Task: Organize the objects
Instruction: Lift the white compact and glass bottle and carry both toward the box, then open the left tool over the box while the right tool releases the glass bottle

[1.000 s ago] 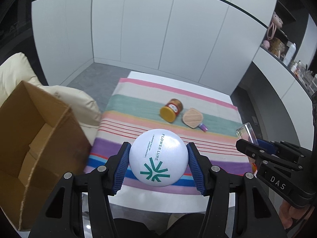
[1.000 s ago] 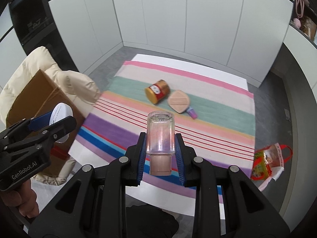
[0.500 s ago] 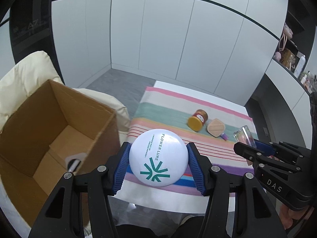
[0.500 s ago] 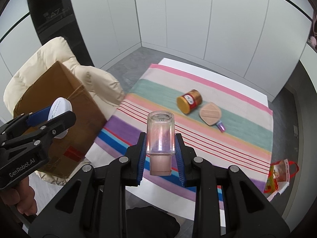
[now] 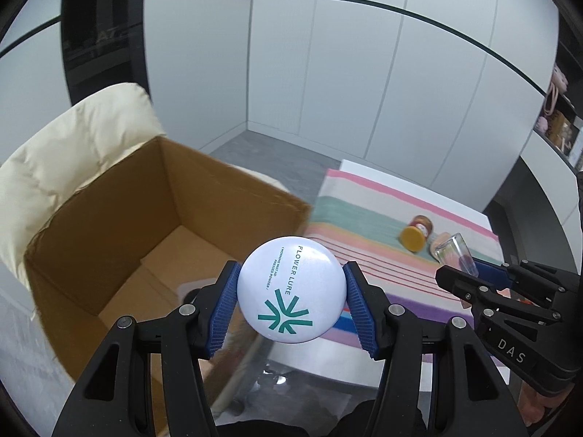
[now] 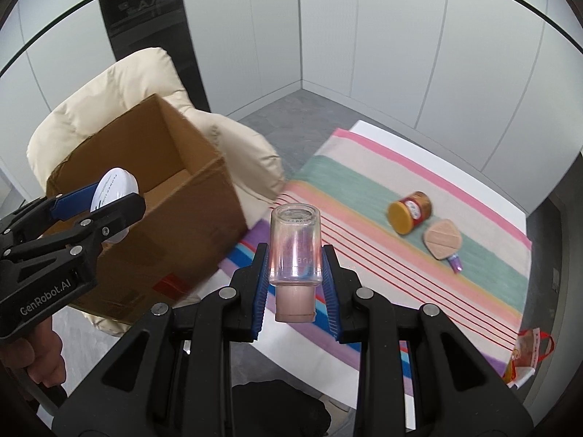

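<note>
Left claw (image 5: pixel 291 300) clamped on round white compact (image 5: pixel 291 289), held above open cardboard box (image 5: pixel 109 225). Right claw (image 6: pixel 295 276) clamped on clear glass bottle (image 6: pixel 295 247), cap toward camera. Yellow-lidded jar (image 6: pixel 410 213) and pink sponge (image 6: pixel 442 242) left on striped counter (image 6: pixel 364 189).

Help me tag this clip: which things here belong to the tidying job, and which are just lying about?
Job: white compact in left gripper; glass bottle in right gripper; cardboard box; jar; beige sponge.

Lying about: cream cushion; striped cloth; red bag.
</note>
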Available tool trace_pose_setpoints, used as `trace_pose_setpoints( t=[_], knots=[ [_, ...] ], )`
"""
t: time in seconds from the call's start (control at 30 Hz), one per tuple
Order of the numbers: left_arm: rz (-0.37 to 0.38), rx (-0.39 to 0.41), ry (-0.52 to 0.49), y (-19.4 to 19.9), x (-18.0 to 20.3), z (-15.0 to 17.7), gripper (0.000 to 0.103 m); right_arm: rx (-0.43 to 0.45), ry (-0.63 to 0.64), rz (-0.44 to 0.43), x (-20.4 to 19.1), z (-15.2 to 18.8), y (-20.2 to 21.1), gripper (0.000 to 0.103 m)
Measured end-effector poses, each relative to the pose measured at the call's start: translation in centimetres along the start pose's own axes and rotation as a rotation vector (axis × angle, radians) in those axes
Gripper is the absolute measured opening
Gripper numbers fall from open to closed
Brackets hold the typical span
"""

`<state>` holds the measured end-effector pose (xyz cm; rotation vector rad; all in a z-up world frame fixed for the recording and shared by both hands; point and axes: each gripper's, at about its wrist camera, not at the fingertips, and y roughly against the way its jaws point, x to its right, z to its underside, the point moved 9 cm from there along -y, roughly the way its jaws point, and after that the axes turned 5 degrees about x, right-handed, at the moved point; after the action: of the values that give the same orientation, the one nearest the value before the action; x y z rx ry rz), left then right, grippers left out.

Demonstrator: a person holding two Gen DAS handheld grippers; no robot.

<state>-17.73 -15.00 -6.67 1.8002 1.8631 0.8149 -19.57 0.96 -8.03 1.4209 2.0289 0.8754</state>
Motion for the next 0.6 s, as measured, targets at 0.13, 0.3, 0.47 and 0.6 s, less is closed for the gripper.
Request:
trace_pose_setpoints(
  t=[0.13,0.3,0.47,0.6],
  knots=[
    [-0.028,-0.001,0.021,0.3,-2.4,0.4,0.058,0.003,0.039,-0.028,-2.3,-0.5,-0.5,0.028],
    [-0.059,-0.009,0.032,0.5,-4.5,0.9,0.058,0.002,0.068,-0.056,-5.1,-0.9,-1.1,0.028],
    [-0.088,-0.028,0.051,0.4,-7.0,1.6,0.058,0.000,0.101,-0.083,-7.9,-1.2,-1.6,0.028],
    [-0.109,-0.026,0.058,0.7,-8.8,1.9,0.059,0.001,0.129,-0.107,-10.1,-1.4,-1.9,0.028]
  ],
)
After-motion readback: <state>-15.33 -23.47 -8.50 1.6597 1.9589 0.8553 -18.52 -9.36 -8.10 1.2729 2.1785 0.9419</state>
